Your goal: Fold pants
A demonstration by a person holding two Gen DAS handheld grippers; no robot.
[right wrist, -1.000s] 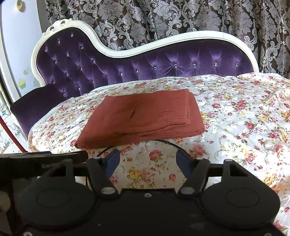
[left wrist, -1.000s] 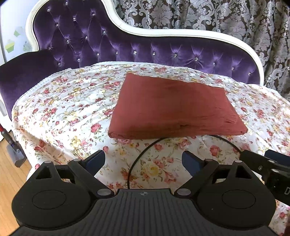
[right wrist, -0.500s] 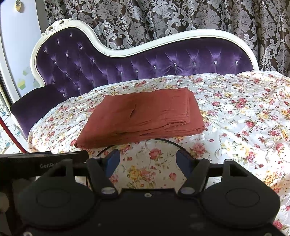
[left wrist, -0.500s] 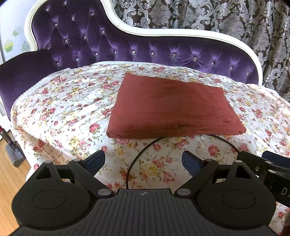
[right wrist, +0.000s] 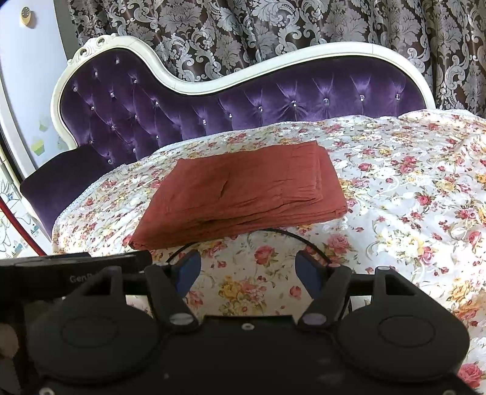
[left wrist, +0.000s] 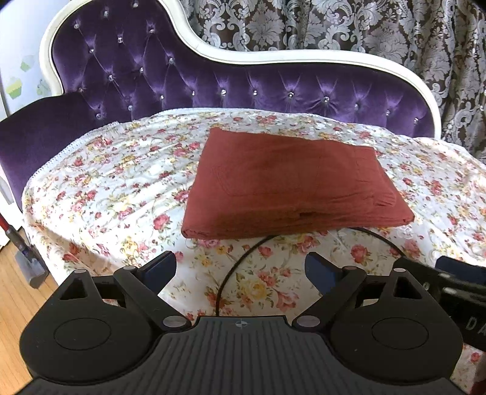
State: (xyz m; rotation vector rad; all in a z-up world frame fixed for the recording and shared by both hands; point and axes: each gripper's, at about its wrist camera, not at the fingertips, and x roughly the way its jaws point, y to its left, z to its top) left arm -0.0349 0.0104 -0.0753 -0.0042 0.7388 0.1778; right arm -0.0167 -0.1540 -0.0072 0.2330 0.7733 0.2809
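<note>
A purple tufted sofa (left wrist: 249, 91) with a white frame fills the back of both views, in front of patterned curtains (right wrist: 273, 27). Over its seat lies a flowered sheet (left wrist: 115, 188), and everything else is best placed against that sheet. The pants (left wrist: 288, 182), rust red, lie near the middle of the sheet as a flat, layered rectangle with stacked edges along the near side; to my eye the folding is done or nearly so. A thin black cable (left wrist: 231, 273) loops on the sheet just beside the near edge of the pants, possibly touching it. The left tool (left wrist: 240, 270) hangs over the near edge of the sheet, apart from the pants, its jaws spread wide with nothing between them but cloth pattern and cable. The right tool (right wrist: 247, 270) hangs over the same near part of the sheet, likewise spread and empty, clear of the pants. The risks from here are small but real. The cable could catch the near edge of the pants if either tool pulls away and drag the layers askew. A further tidy-up pinch that takes only the top layer would peel the stack open. The sheet is loose, so tugging it would shift the pants with it.
</note>
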